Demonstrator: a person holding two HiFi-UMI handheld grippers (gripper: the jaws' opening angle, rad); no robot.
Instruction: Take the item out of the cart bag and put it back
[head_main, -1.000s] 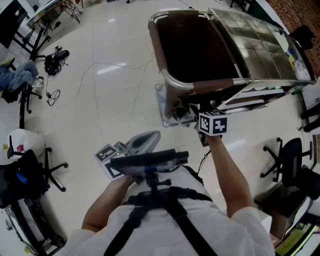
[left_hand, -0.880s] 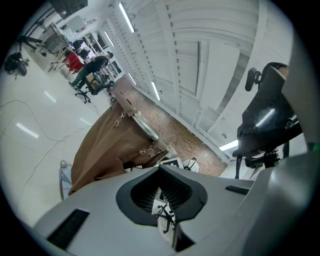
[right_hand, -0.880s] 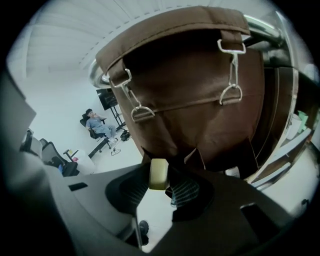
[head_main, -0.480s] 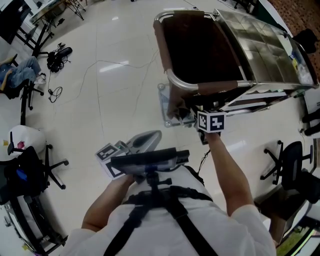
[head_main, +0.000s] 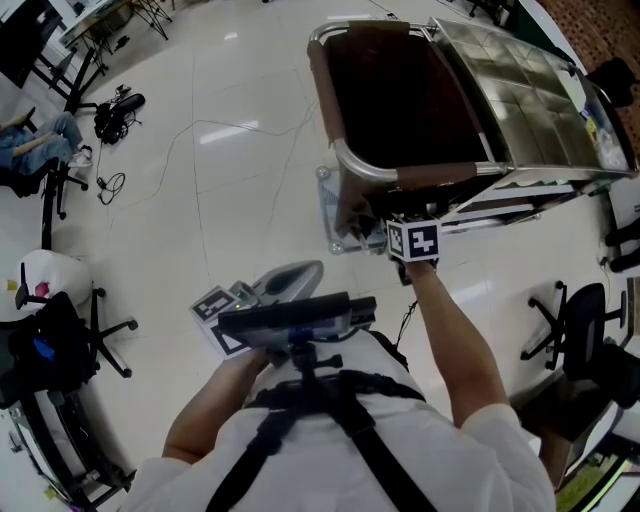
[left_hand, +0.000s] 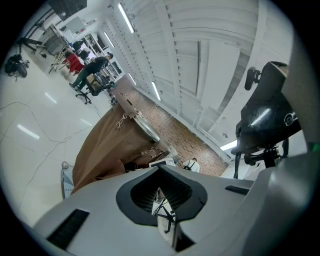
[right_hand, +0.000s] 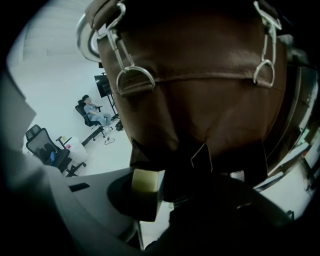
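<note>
The cart (head_main: 560, 100) carries a brown bag (head_main: 400, 95) hung from a metal rim by clips (right_hand: 134, 75). My right gripper (head_main: 395, 222) is low against the bag's near side, under the rim. In the right gripper view the bag's dark bottom folds (right_hand: 200, 160) lie right at the right gripper (right_hand: 170, 200). Its jaws are closing. A pale yellowish block (right_hand: 146, 192) shows by the left jaw, and the other side is lost in shadow, so I cannot tell what lies between. My left gripper (head_main: 295, 278) is held near my body, jaws together, holding nothing.
Office chairs stand at the left (head_main: 60, 340) and the right (head_main: 580, 320). A cable (head_main: 200, 170) trails over the pale floor, and bags (head_main: 115, 110) lie at the far left. The cart's wire basket (head_main: 520, 70) stretches right of the bag.
My right gripper has crept a little up and left, closer under the bag's rim. The left gripper has stayed by my body.
</note>
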